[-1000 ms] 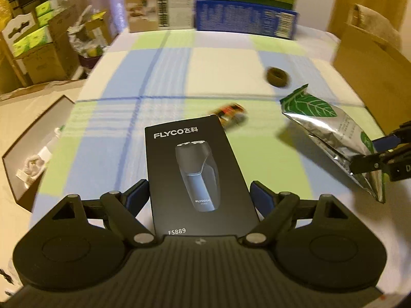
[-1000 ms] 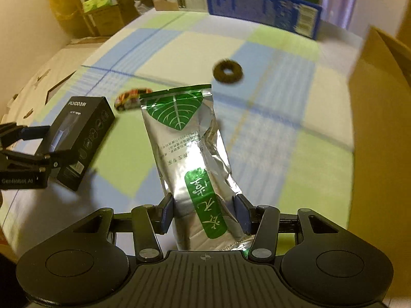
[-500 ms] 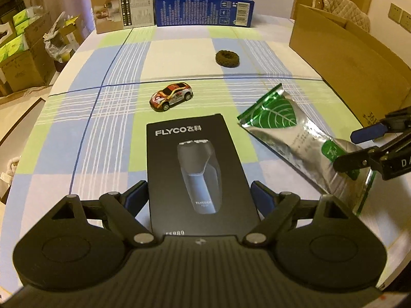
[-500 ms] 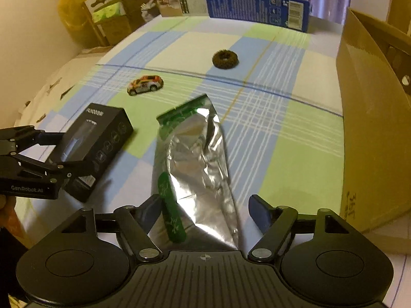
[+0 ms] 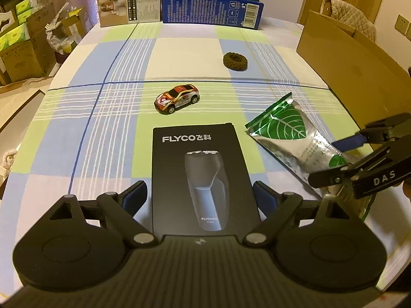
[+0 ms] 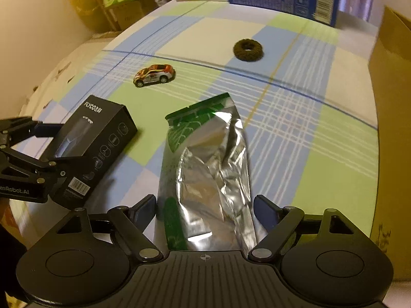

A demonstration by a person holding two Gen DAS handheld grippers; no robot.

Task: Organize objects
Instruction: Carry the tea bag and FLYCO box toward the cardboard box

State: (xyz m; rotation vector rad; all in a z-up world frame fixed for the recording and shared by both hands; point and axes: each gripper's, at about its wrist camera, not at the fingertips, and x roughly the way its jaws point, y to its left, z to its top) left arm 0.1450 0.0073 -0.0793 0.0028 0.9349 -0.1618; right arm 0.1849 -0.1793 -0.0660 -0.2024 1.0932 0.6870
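Observation:
A black FLYCO shaver box [image 5: 200,159] sits between the fingers of my left gripper [image 5: 200,195], which is shut on its two long sides. In the right wrist view the same box [image 6: 97,133] is low at the table's near left, held by the left gripper [image 6: 51,146]. A silver and green foil pouch [image 6: 208,159] lies flat on the checked cloth. My right gripper [image 6: 205,205] stands open astride its near end, pads clear of the foil. In the left wrist view the pouch [image 5: 287,128] is to the right of the box, with the right gripper [image 5: 337,160] at its end.
A small toy car [image 5: 177,97] and a brown hair ring [image 5: 235,61] lie further out on the checked tablecloth [image 5: 102,128]. An open cardboard carton [image 5: 346,51] stands along the right edge. A blue box [image 5: 213,10] and a beige box [image 5: 128,2] line the far edge.
My right gripper has opened and let go of the pouch, which now lies on the cloth. The left gripper swung right with the shaver box and has settled.

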